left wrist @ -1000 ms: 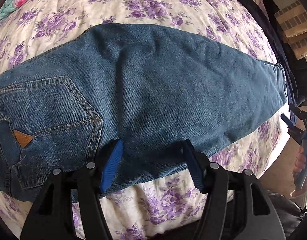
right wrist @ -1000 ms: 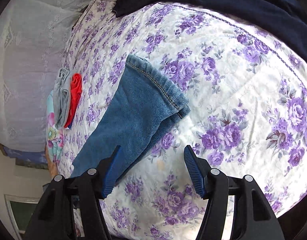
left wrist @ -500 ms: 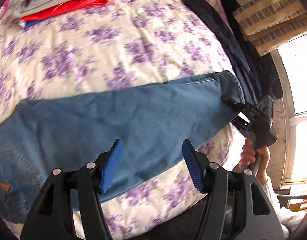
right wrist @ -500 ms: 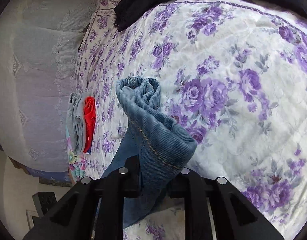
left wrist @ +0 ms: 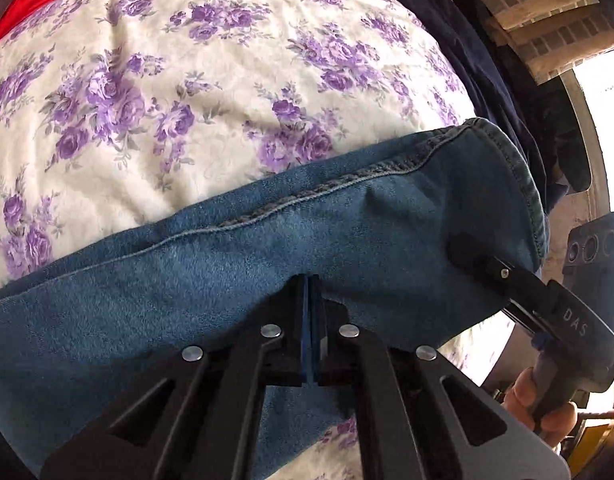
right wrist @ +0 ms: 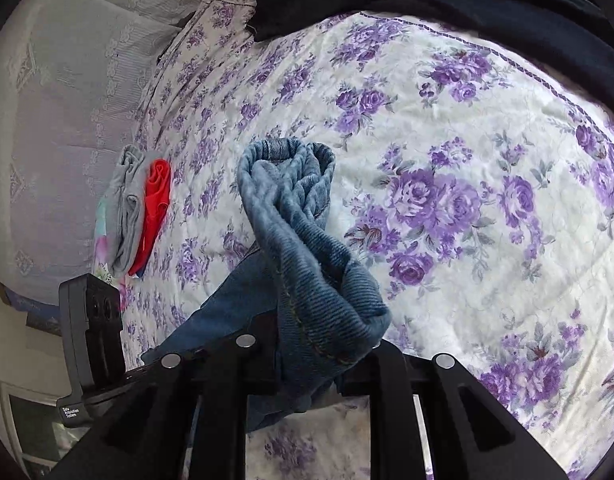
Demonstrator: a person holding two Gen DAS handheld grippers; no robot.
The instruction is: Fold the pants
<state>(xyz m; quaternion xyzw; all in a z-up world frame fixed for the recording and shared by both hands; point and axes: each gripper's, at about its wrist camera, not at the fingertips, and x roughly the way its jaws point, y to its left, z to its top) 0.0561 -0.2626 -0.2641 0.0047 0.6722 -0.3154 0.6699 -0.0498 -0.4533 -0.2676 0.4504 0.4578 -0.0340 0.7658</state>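
Your left gripper (left wrist: 310, 280) has its blue-padded fingers (left wrist: 305, 312) pressed together on the near edge of the blue denim pants (left wrist: 267, 264), pinching the cloth partway along the leg. The pants lie stretched across the white quilted bedspread printed with purple roses (left wrist: 167, 92), close to its near edge, with the stitched side seam running along the far side of the leg and the hemmed cuff toward the bedspread's right edge. Your right gripper (left wrist: 479, 258) bites that cuff from the right, and your right hand (left wrist: 547, 408) wraps its handle below. In the right wrist view, the right gripper (right wrist: 319, 360) is clenched on the bunched cuff, and the denim rises out of its black fingers (right wrist: 263, 344) in a thick twisted roll with both hem openings facing away from you; the pads themselves are buried in cloth, so how deep the bite goes is hard to judge. The body of your left gripper shows at the lower left of that view. A small stack of folded grey and red clothes (right wrist: 141, 208) sits near the bedspread's left edge, well apart from the pants. A dark navy cloth (right wrist: 447, 4) lies along the far edge, and a white lace curtain (right wrist: 63, 92) hangs beyond the left side.
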